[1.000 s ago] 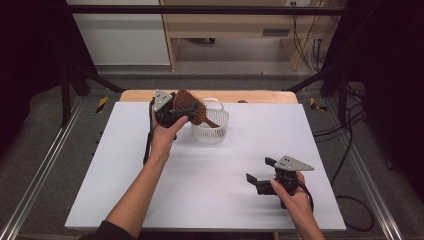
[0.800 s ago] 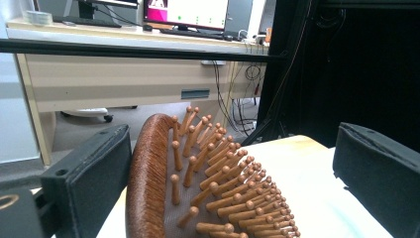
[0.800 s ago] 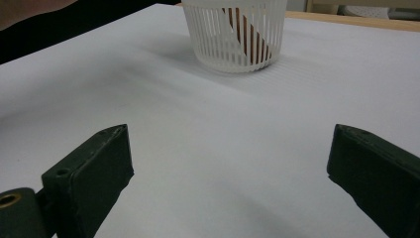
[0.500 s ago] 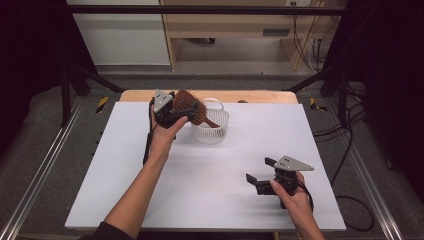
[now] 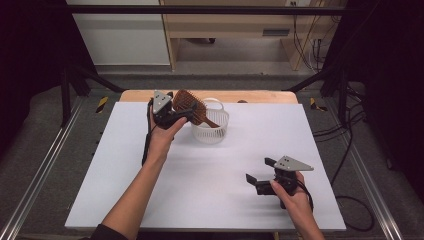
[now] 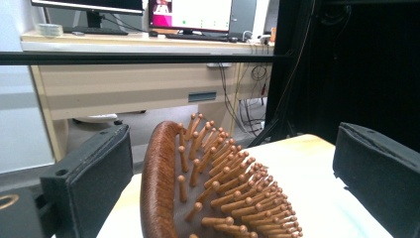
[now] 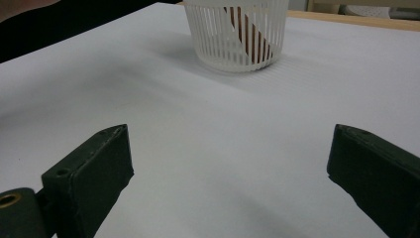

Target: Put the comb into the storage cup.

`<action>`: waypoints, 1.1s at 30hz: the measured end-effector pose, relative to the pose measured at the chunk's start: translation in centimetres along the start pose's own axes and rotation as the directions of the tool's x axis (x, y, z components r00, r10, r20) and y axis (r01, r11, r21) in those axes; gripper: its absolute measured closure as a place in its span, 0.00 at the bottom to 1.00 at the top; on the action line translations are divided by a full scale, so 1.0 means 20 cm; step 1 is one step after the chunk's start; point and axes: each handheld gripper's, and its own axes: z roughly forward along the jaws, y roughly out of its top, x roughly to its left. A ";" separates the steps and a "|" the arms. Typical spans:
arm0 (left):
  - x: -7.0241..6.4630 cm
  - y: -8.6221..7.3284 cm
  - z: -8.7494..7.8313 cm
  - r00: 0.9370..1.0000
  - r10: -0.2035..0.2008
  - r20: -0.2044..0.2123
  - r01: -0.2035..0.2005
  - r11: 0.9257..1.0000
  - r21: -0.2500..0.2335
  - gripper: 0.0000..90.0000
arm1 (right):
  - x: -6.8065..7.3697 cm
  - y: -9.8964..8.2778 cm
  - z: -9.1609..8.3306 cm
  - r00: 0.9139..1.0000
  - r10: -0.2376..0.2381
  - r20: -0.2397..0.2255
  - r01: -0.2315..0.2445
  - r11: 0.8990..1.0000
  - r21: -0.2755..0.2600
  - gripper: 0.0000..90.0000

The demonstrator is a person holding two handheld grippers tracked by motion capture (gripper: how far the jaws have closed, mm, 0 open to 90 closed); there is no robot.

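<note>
Black claws (image 5: 261,176) — grey three-cornered plates

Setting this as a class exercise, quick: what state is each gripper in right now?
Left gripper: jaws wide apart either side of the wooden hairbrush, whose handle sits in the white basket; not clamped.
Right gripper: open, holding nothing, above the table.

Desk (image 6: 124,84) with monitors (image 6: 190,14) beyond table (image 5: 310,135)

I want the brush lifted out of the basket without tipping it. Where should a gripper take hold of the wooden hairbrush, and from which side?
Probably the head's rim. The wooden hairbrush leans with its handle down inside the white slatted basket and its head up over the basket's left edge. The left gripper already straddles the head from that side, jaws open, pins between them. Close across the edges, not the pins.
</note>
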 end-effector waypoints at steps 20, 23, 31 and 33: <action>-0.03 0.02 -0.11 1.000 0.011 -0.019 -0.011 0.999 0.037 0.03 | 0.00 0.00 0.00 1.000 -0.001 -0.001 0.001 1.000 0.005 0.05; -0.04 0.04 -0.14 1.000 0.012 -0.016 -0.012 0.999 0.038 0.03 | 0.00 0.00 0.00 1.000 -0.006 0.002 0.006 1.000 0.005 0.05; -0.04 0.09 -0.20 1.000 0.001 0.003 -0.001 0.999 0.038 0.03 | 0.00 0.00 -0.01 1.000 -0.009 0.020 0.009 1.000 -0.003 0.05; -0.04 0.11 -0.21 1.000 -0.005 0.008 0.004 0.999 0.039 0.03 | 0.00 0.00 -0.01 1.000 -0.011 0.021 0.011 1.000 -0.003 0.05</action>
